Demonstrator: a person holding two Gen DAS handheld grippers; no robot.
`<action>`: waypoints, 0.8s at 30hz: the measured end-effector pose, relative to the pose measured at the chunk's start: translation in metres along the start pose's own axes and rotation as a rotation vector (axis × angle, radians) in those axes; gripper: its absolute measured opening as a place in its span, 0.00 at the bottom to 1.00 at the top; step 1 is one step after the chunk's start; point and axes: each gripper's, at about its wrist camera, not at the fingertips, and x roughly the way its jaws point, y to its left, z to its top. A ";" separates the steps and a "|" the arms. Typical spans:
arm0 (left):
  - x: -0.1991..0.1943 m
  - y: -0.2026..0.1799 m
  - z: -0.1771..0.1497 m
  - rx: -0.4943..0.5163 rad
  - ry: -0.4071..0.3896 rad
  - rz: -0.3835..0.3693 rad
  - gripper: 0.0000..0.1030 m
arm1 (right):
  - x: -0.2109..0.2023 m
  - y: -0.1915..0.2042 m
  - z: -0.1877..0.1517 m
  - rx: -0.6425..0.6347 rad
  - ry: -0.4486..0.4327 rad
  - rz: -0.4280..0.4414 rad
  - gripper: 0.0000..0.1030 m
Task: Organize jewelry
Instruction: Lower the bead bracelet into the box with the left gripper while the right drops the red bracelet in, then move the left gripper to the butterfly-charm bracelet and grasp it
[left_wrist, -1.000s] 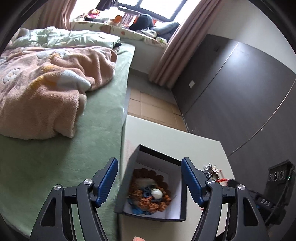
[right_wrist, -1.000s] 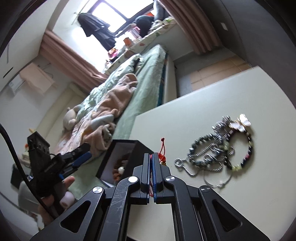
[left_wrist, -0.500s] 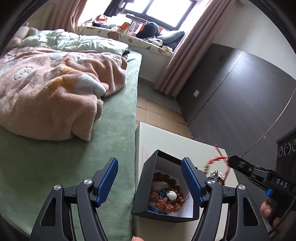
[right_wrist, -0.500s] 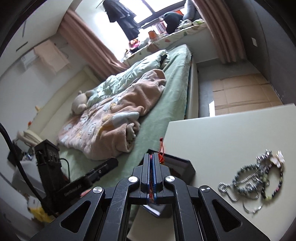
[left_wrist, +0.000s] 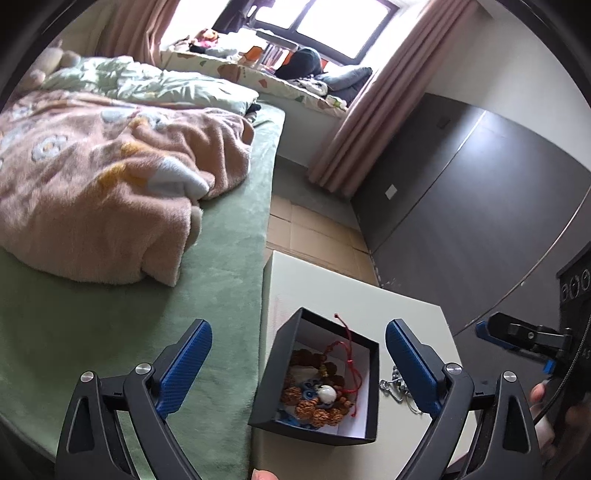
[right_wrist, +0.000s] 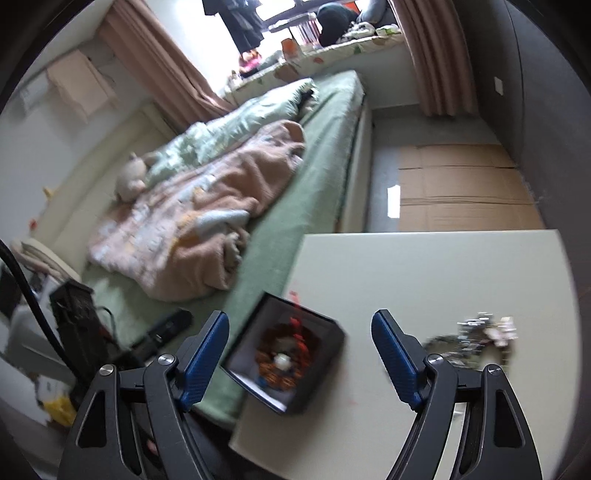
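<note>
Two tongs, both with jaws apart and gripping nothing: left tongs (left_wrist: 295, 373) hover over one black box (left_wrist: 364, 397) at the counter (left_wrist: 354, 299) edge beside the bed (left_wrist: 221, 295), right tongs (right_wrist: 301, 356) hang just above box and counter. One red cord bracelet (left_wrist: 345, 356) lies in the box atop one brown bead bracelet (left_wrist: 325, 404), so the drop-in step looks done. Next move, by my reading: right tongs swing to the one tangled pile of chains (right_wrist: 476, 341), well apart from the box; piece count in it unclear, blurred, so a pinch on a single strand is needed.
</note>
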 end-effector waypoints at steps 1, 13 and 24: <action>0.000 -0.006 0.001 0.013 0.003 0.007 0.93 | -0.004 -0.003 0.001 -0.003 0.004 0.000 0.77; 0.007 -0.066 -0.009 0.086 0.063 -0.005 0.93 | -0.052 -0.123 -0.034 0.303 -0.097 -0.037 0.78; 0.041 -0.141 -0.025 0.207 0.129 -0.042 0.83 | -0.079 -0.188 -0.057 0.495 -0.139 -0.075 0.78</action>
